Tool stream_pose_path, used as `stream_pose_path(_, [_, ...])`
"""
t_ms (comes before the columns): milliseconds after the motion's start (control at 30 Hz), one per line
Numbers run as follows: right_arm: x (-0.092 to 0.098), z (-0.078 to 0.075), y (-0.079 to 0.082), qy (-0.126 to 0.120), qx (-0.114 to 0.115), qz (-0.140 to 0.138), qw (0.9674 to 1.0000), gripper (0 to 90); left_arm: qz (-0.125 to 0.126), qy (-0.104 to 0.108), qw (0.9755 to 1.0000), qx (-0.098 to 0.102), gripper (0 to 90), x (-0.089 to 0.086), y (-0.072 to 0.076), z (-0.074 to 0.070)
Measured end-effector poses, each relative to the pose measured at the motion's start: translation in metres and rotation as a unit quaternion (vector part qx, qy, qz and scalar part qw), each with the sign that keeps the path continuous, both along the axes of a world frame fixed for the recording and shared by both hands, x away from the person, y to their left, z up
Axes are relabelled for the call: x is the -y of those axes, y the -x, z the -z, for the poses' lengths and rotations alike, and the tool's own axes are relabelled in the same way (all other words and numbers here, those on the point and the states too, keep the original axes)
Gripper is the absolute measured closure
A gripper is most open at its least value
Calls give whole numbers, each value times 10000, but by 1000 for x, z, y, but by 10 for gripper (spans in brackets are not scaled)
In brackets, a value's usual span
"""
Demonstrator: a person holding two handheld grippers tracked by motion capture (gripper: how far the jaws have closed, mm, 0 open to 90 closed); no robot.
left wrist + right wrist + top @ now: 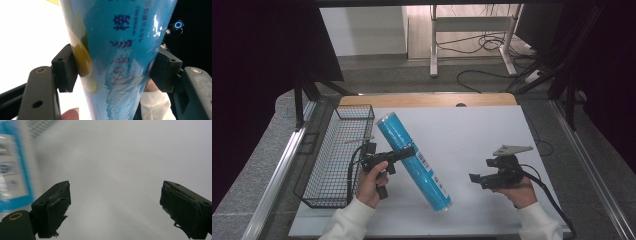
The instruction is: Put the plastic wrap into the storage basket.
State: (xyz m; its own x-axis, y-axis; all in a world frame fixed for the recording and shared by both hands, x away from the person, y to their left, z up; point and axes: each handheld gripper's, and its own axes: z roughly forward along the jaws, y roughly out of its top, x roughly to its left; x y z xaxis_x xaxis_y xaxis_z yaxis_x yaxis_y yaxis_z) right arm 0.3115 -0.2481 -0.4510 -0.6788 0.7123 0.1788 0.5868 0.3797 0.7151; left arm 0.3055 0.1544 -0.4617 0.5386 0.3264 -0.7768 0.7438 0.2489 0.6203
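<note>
A long blue cylinder (424,175) in shiny wrap, with a white barcode label, leans across the white table top (472,130). Its lower end sits near the front edge and its upper end points toward the basket. My left gripper (406,150) is shut on its upper half. In the left gripper view both black pads (65,67) press the cylinder (120,37) from either side. My right gripper (473,178) hangs to the right of the cylinder, apart from it. Its jaws stand wide open (115,207) over bare table, and the cylinder (12,170) shows blurred at the left edge.
A black wire basket (332,165) stands at the table's left side, close behind my left hand; its mesh (40,125) shows at the top of the right gripper view. Metal rails run along both sides of the table. Cables and a desk frame lie on the floor beyond.
</note>
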Motion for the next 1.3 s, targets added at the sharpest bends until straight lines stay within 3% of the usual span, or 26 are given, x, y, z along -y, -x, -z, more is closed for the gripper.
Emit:
stream_pose_path(200, [12,4,-6,27,-39,201,9998,106,-4,67,10000,47,322,-8,3,-6])
stream_pose_path(567, [13,7,-8,267,-15,160,9995,106,34,147,9999,31,322,-25,9,-14])
stream_pose_path(1000, [14,12,-11,341,-106,210,9991,107,-94,183,9998,80,322,-48,12,-21])
stream_pose_path(1300, [15,12,-12,330,-105,256,9991,106,-338,162,9993,56,322,-74,11,-36])
